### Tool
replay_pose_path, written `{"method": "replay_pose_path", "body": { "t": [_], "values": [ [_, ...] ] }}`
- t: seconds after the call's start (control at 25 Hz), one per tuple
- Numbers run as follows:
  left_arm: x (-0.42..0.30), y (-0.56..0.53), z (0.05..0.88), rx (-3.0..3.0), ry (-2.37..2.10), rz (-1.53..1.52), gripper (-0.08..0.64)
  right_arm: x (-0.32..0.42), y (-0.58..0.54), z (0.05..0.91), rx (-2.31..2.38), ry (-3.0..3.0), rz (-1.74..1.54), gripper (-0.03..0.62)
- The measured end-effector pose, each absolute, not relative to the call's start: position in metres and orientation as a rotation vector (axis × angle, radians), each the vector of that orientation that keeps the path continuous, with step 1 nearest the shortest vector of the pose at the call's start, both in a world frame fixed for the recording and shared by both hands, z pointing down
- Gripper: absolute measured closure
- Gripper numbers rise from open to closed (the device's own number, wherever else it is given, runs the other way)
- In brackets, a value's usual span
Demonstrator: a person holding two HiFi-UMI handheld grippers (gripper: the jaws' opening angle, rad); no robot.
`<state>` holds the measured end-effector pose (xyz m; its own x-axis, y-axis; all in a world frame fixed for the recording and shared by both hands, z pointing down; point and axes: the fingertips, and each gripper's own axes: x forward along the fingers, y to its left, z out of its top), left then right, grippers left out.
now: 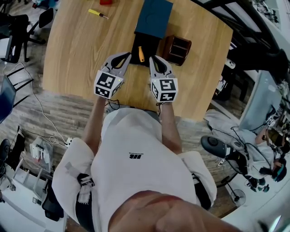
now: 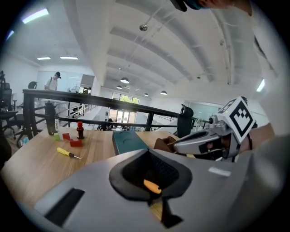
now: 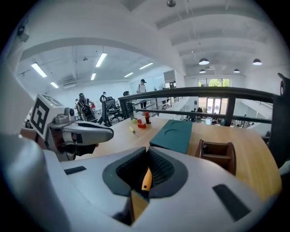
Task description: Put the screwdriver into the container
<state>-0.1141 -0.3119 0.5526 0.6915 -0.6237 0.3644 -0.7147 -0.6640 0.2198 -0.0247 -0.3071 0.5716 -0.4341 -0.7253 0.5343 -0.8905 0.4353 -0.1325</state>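
Grippers: the left gripper (image 1: 123,58) and right gripper (image 1: 155,60) sit side by side mid-frame in the head view, each with its jaws pressed together and pinching nothing.
Between them: an orange-handled screwdriver (image 1: 141,53) lies on a black tray (image 1: 152,45), just ahead of both tips. Each gripper view shows it through the hole in its own jaws.
Beyond: a teal case (image 1: 154,17) lies at the tray's far end, and a brown organiser (image 1: 177,49) stands just right of the tray.
Upper left: a yellow screwdriver (image 1: 97,13) lies alone on the tabletop (image 1: 81,54), well apart from the rest.
Container: I cannot tell whether the tray or the organiser is meant.
Risk: closed jaws pushed forward would shove the orange handle, not take it. It could roll off the tray. Reaching for the yellow one, a gripper could clip the case.
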Motion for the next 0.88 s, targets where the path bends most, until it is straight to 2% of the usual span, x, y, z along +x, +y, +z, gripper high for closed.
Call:
{"method": "replay_pose_path", "body": {
  "t": [0.08,0.88],
  "values": [
    [-0.114,-0.304,0.543,2.565,-1.073,0.368,0.554,-0.019,-0.295,0.558,1.385,-2.318,0.538,0.596],
    [-0.096,-0.243,0.491,2.648,-1.172,0.372,0.554,0.005,-0.23,0.512,1.422,-2.432,0.493,0.597]
  ]
}}
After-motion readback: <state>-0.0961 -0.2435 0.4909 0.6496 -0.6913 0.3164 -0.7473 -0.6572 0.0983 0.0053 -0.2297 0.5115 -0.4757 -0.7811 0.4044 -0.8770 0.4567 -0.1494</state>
